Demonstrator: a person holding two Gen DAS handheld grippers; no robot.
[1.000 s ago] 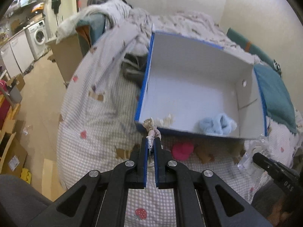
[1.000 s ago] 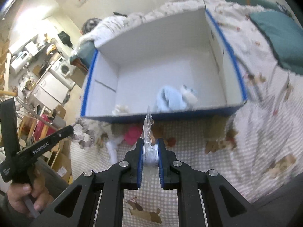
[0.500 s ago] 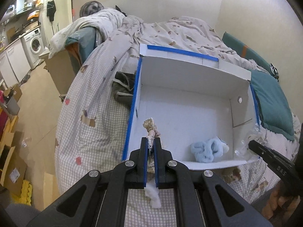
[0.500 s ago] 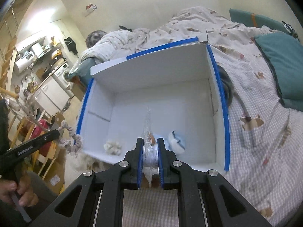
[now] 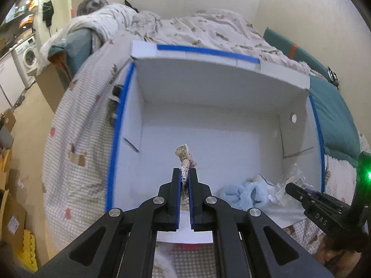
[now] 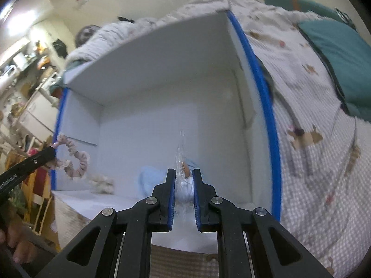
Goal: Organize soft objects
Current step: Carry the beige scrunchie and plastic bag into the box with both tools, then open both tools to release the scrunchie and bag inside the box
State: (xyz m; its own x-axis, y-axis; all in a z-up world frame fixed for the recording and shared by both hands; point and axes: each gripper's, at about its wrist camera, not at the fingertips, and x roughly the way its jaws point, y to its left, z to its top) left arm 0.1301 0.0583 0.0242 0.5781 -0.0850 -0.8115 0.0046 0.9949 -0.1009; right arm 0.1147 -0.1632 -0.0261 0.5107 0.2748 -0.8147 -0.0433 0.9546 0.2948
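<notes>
A bed [image 5: 76,166] fills both views, covered in a soft checked quilt with small printed patches and rumpled toward the far end. A teal pillow [image 5: 334,120] lies along its right edge.

On the quilt sits a large box [image 5: 208,88] of stiff white card, open at the top, its rims bound in blue tape. A round hole is punched in its right wall.

Inside, near the front wall, lies a fluffy pale blue plush [image 5: 241,193], lumpy and folded on itself. At the front right corner beside it is crinkled clear plastic, blurred, perhaps a wrapper. A small cream fuzzy tuft [image 6: 102,181] rests toward the front left corner.

The left gripper [image 5: 184,180] hangs over the box's front left part, its blue-padded jaws pinched nearly together on a scrunchie [image 5: 184,156], a gathered ring of pale floral cloth. In the right wrist view the scrunchie [image 6: 74,162] dangles as a ruffled loop from the black finger tips above the left wall.

The right gripper [image 6: 183,185] is over the front middle of the box, jaws a narrow way apart and clamped on a packet [image 6: 184,186], a white soft wad in crackly clear film whose top stands up in a thin crest.
</notes>
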